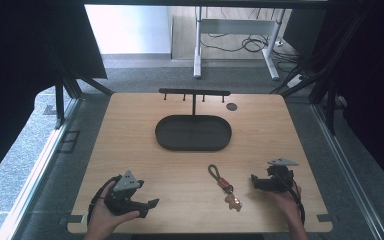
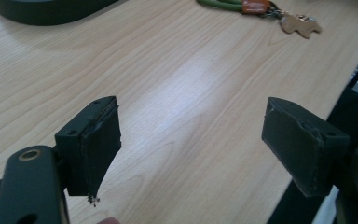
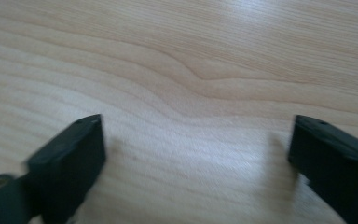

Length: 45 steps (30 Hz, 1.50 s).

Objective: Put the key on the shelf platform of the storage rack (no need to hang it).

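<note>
No legible writing. The keychain (image 1: 224, 186) lies flat on the worktop (image 1: 130, 130), between both tongs, long axis running from the far-left green loop to the near-right tag. Left tongs (image 1: 152, 204) rest low, jaws wide, empty. Right tongs (image 1: 253, 181) point toward the keychain, jaws wide, empty.

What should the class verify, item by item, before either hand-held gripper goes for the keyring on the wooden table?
1. Green-looped keyring with orange tag and brown charm lies free on the light wooden table: ok.
2. Right hand-held gripper jaws open, nothing between them: ok.
3. Left hand-held gripper jaws open, nothing between them: ok.
4. Dark oval tray holds nothing: ok.
5. Black T-shaped hook rack stands upright behind the tray: ok.
6. Keyring loop fits a hook: cannot tell.
</note>
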### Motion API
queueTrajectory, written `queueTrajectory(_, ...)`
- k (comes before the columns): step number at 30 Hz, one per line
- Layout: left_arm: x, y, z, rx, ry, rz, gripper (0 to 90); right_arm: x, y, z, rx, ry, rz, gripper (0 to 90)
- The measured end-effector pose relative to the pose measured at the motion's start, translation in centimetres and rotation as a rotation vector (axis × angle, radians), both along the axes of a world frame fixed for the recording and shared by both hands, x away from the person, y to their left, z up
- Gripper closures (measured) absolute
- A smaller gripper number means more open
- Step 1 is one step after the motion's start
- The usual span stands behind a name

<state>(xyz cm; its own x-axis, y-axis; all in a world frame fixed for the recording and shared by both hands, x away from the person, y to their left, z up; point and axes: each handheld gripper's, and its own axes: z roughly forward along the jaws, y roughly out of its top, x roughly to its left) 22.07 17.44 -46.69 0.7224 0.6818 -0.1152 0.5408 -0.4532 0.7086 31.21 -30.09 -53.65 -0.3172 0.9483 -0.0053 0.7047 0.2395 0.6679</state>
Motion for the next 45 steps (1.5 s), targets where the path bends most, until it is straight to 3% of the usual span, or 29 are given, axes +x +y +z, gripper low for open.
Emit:
queueTrajectory(1, 0.1, 0.0, -0.2, 0.004, 0.004, 0.003, 20.1, -0.2, -0.3, 0.2, 0.003, 0.001, 0.010, 14.0)
queueTrajectory(2, 0.2, -0.1, -0.5, 0.010, 0.011, 0.004, 20.2, -0.8, -1.3, 0.6, 0.036, -0.001, 0.039, 13.3)
queueTrajectory(4, 0.2, -0.2, -0.6, 0.014, 0.014, -0.001, 20.2, -1.4, -2.2, 1.1, 0.067, -0.018, 0.041, 15.0)
queueTrajectory(11, -0.2, -0.3, -0.2, 0.025, -0.010, -0.022, 20.1, -3.2, -3.7, 2.8, 0.058, -0.069, 0.056, 18.3)
queueTrajectory(14, -0.4, 0.0, 0.0, 0.014, -0.014, -0.022, 20.1, -3.8, -4.2, 3.4, 0.078, -0.086, 0.066, 21.7)
queueTrajectory(17, -0.2, 0.2, 0.0, 0.013, -0.013, -0.017, 20.1, -3.9, -4.3, 3.7, 0.076, -0.087, 0.086, 23.7)
queueTrajectory(29, 0.0, 0.6, -0.1, 0.027, -0.003, 0.015, 20.1, -3.4, -3.4, 4.2, 0.063, -0.025, 0.150, 26.2)
queueTrajectory(31, -0.1, 0.7, 0.1, 0.026, -0.007, 0.012, 20.1, -3.2, -2.7, 5.2, 0.039, 0.001, 0.181, 27.0)
queueTrajectory(36, 0.0, 0.9, 0.0, 0.045, -0.014, 0.022, 20.1, -3.0, -1.6, 6.8, 0.042, 0.012, 0.221, 29.0)
queueTrajectory(39, 0.0, 1.1, 0.0, 0.042, -0.014, 0.019, 20.1, -2.7, -0.9, 7.3, 0.043, 0.039, 0.245, 29.5)
queueTrajectory(45, 0.2, 1.0, -0.4, 0.043, -0.001, 0.014, 20.1, -2.1, 1.0, 7.9, -0.006, 0.091, 0.306, 30.6)
